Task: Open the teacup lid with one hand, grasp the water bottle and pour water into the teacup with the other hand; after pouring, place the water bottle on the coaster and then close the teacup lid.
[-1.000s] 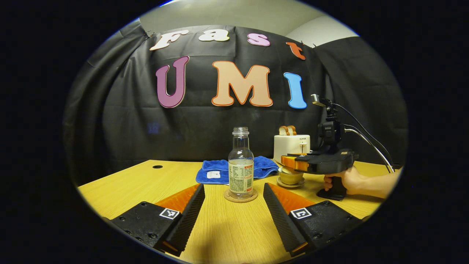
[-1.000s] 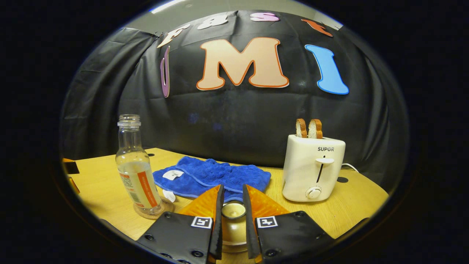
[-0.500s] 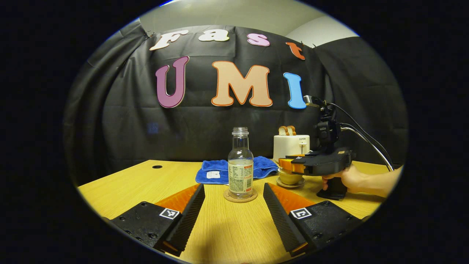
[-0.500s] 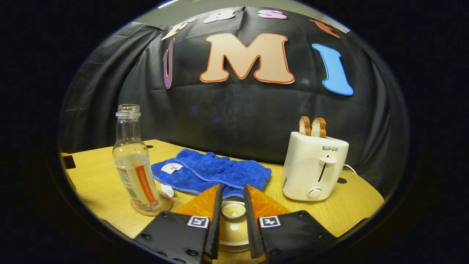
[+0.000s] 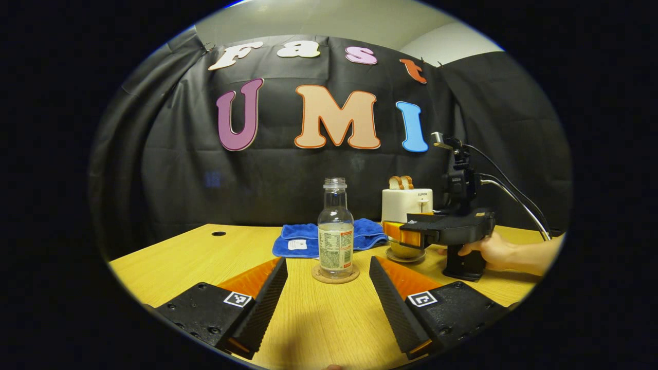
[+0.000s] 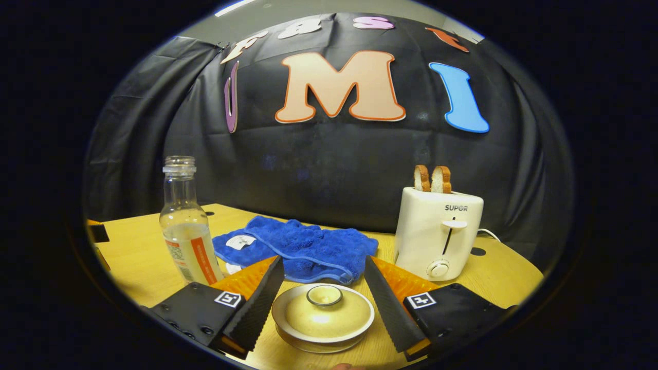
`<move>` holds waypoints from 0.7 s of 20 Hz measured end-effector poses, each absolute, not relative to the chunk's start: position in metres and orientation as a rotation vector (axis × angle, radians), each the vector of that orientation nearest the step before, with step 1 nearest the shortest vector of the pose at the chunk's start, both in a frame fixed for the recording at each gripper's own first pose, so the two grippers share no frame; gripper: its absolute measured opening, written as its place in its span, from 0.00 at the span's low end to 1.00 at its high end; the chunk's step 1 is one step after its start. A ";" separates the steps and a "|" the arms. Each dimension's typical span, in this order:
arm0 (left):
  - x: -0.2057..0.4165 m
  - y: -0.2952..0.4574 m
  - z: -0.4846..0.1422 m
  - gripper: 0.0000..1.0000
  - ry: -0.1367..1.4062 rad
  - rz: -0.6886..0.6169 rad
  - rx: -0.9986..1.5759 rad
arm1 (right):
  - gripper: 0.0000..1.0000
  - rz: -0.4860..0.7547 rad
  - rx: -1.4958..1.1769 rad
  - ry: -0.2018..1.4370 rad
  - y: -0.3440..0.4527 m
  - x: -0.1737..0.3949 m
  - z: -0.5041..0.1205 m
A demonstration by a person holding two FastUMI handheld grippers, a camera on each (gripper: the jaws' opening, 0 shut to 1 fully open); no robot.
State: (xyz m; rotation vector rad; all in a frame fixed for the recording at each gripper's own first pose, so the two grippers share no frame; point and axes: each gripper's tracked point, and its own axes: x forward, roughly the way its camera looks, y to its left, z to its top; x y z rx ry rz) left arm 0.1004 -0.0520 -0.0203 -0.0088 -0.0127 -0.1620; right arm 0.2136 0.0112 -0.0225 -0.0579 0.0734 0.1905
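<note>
The teacup lid (image 6: 323,313) is being shown seated on the teacup (image 5: 404,250), framed between the spread fingers of the right gripper (image 6: 324,288) — jaws wide apart, nothing being gripped. The water bottle (image 5: 335,238) is being kept upright on the coaster (image 5: 335,275) on the table (image 5: 190,254), beyond the left gripper (image 5: 328,288), whose jaws are likewise being held wide and empty — well short of the bottle. A blue cloth (image 6: 303,246) and toaster (image 6: 437,231) are being seen behind
</note>
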 end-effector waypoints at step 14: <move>0.107 -0.070 -0.020 0.93 -0.007 -0.119 -0.009 | 0.94 0.057 -0.007 0.005 -0.006 0.104 -0.007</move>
